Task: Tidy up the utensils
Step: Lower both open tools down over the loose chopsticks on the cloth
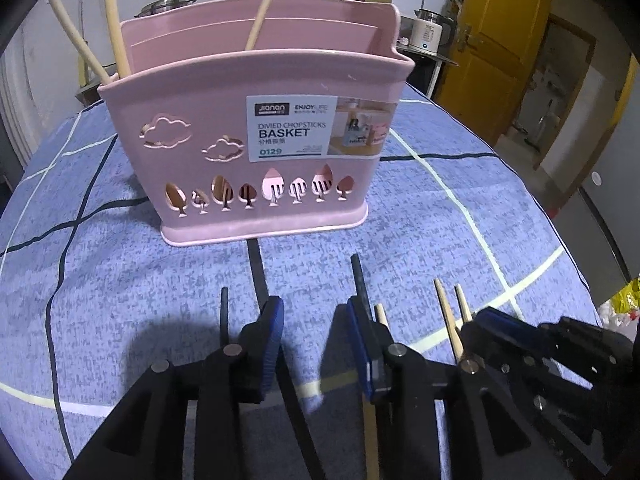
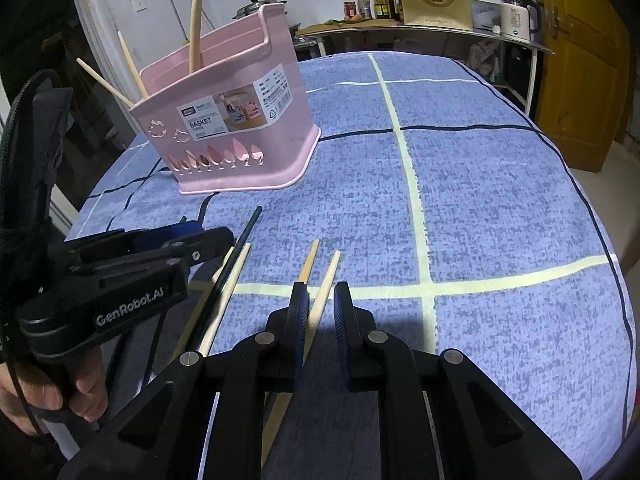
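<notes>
My left gripper [image 1: 316,320] hovers with its blue-padded jaws released over the surface, a speckled blue cloth [image 2: 500,208] crossed by cream and dark lines. My right gripper [image 2: 321,300] has its jaws parted around a slim pale wooden chopstick [image 2: 325,284] lying flat among others. The glossy pink plastic divided basket [image 1: 248,152], pierced with cloud and tree cut-outs, stands upright beyond, holding three wooden sticks.

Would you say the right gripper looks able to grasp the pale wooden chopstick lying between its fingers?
Probably yes: the right gripper is open, straddling the pale wooden chopstick on the blue checked tablecloth, with nothing between.
</notes>
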Available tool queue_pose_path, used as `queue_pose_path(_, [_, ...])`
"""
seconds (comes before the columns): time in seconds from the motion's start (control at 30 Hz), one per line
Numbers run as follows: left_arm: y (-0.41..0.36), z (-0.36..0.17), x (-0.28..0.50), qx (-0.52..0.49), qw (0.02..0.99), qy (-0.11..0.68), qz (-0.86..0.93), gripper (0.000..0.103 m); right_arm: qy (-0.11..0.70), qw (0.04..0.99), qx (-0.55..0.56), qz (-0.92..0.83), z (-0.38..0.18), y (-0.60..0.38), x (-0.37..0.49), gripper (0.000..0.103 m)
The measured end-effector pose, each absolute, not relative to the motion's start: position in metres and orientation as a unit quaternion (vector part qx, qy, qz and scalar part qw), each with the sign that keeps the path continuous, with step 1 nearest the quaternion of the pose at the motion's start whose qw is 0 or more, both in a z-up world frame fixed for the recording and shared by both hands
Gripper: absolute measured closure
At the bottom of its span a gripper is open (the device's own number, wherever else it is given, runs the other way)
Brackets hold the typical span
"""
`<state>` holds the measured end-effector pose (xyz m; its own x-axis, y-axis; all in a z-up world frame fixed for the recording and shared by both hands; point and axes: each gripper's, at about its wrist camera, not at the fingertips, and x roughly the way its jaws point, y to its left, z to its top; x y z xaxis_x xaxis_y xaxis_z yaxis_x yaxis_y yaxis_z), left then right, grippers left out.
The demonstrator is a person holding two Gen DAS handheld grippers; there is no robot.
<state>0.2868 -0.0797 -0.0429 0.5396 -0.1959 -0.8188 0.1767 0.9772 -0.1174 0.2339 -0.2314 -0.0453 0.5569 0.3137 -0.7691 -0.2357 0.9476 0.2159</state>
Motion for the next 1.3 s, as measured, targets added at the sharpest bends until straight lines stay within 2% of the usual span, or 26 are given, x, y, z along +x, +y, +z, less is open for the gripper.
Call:
queue_pose_path(0.23, [-0.073, -0.043, 0.280, -0.027, 0.876, 0.467, -0.119, 0.069, 0.443, 0.881, 0.048, 0.157, -0.046, -0.232, 0.233, 0.089])
queue_pose_path(0.4, [-0.078, -0.043, 0.262, -0.017, 0.878, 0.460, -0.135, 0.060, 0.442, 0.881, 0.051, 0.160, -0.045, -0.234, 0.233, 0.089])
queue_pose_path(0.63, [-0.076, -0.043, 0.244, 0.015, 0.886, 0.446, -0.124, 0.059, 0.442, 0.882, 0.048, 0.160, -0.045, -0.234, 0.231, 0.089])
queue_pose_path(1.3, [-0.041, -0.039, 0.202, -0.031, 0.883, 0.449, -0.134, 0.059, 0.442, 0.881, 0.044, 0.161, -0.045, -0.234, 0.231, 0.089])
